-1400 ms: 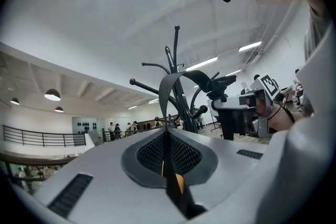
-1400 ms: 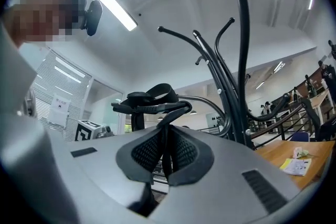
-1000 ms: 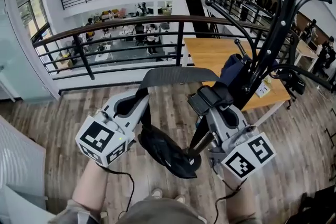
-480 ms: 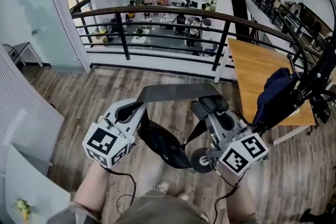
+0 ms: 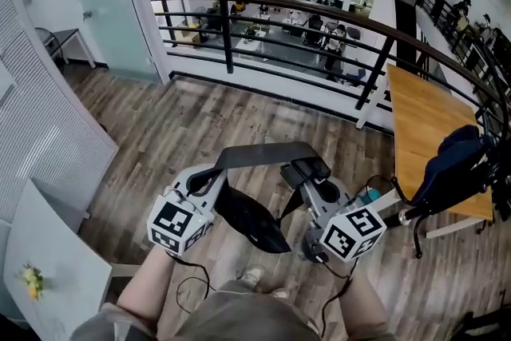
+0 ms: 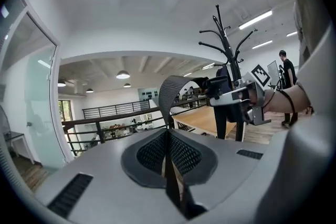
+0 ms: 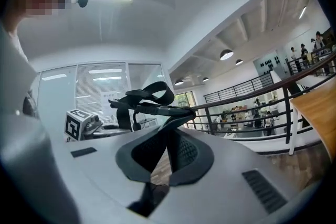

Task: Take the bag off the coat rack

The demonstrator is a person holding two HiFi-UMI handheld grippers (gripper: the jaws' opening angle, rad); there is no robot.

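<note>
Hanging bag (image 5: 249,221): the black bag is dangling below and between the two grippers, over the wood floor (image 5: 160,132) and just ahead of the person's feet.
Strap (image 5: 259,152): a grey band is arching from one gripper across to the other, above the bag's body.
Left gripper (image 5: 209,178): its jaws are pressing together on the grey end of the strap. In the left gripper view the webbing is rising straight out from between the pads.
Right gripper (image 5: 307,174): its jaws are likewise clamping together on the strap, here on a darker black stretch that is looping up beyond the pads in the right gripper view.
Coat rack (image 6: 224,44): it is standing upright to the person's right, well apart from the bag, and the bag is no longer touching it.
Dark blue item (image 5: 451,164): it is hanging on the rack, beside the wooden table (image 5: 423,120).
Railing (image 5: 279,16): a dark rail is running across the far edge of the floor, with a lower level showing through its bars.
</note>
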